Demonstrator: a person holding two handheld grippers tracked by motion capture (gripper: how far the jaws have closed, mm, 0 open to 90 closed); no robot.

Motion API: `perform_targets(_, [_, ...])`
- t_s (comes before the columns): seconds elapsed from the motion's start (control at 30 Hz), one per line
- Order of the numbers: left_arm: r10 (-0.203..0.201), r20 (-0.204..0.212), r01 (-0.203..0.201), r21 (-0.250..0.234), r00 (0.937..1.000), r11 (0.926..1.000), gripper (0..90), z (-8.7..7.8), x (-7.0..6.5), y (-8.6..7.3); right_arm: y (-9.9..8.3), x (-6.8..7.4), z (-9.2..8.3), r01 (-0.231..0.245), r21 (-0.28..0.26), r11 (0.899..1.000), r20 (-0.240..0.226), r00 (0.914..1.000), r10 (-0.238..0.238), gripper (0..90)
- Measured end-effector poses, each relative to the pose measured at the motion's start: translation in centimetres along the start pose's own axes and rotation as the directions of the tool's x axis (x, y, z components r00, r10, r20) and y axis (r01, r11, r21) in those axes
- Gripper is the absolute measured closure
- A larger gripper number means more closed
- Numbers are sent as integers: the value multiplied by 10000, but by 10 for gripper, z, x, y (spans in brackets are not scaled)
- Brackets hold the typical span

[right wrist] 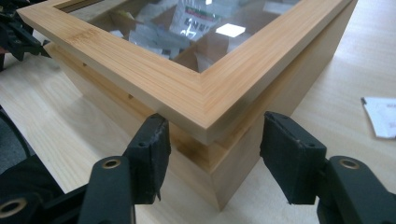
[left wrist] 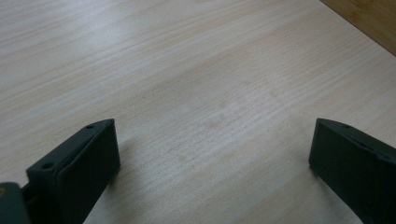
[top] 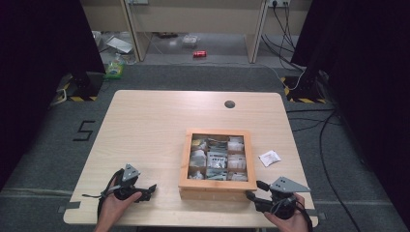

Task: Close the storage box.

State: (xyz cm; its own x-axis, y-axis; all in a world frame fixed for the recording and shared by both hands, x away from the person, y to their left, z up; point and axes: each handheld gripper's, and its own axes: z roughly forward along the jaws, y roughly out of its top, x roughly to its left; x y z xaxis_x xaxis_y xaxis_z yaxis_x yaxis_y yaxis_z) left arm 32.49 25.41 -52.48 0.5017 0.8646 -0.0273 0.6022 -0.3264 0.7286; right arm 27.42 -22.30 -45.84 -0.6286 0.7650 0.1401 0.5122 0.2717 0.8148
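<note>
A square wooden box (top: 217, 186) with a glass-paned lid stands right of the table's middle, and several white sachets lie in its compartments. My right gripper (top: 254, 189) is at the box's near right corner. In the right gripper view its jaws (right wrist: 215, 140) stand open on either side of that corner (right wrist: 210, 116), just below the lid's rim, with the pads apart from the wood. My left gripper (top: 147, 192) rests on the table left of the box, held by a hand. Its jaws (left wrist: 215, 140) are wide open over bare wood.
A loose white sachet (top: 269, 158) lies on the table to the right of the box, also seen in the right gripper view (right wrist: 380, 116). A dark cable hole (top: 229, 104) sits near the table's far edge. The table's near edge is close under both hands.
</note>
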Motion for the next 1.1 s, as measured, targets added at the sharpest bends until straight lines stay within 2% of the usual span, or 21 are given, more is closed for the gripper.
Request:
perform_targets(0.13, [1, -1, -1, 0, 10000, 10000, 11, 0, 0, 0, -6, 1, 0, 16, 193, 9998, 86, 10000, -18, 390])
perform_targets(0.2, [13, 4, -13, 1, 10000, 10000, 11, 0, 0, 0, -9, 1, -2, -356, 22, 9994, -57, 9993, 356, 383])
perform_targets(0.27, [15, 3, -15, 4, 10000, 10000, 10, 0, 0, 0, -8, -2, -7, -365, -106, 9993, 83, 9993, 366, 382])
perform_targets(0.4, [5, 2, -5, 2, 10000, 10000, 10, 0, 0, 0, -12, -4, -11, -541, -111, 9985, 77, 9985, 542, 374])
perform_targets(1.1, [6, 3, -6, 1, 10000, 10000, 10, 0, 0, 0, -13, -14, -18, -861, -446, 9953, 251, 9959, 872, 348])
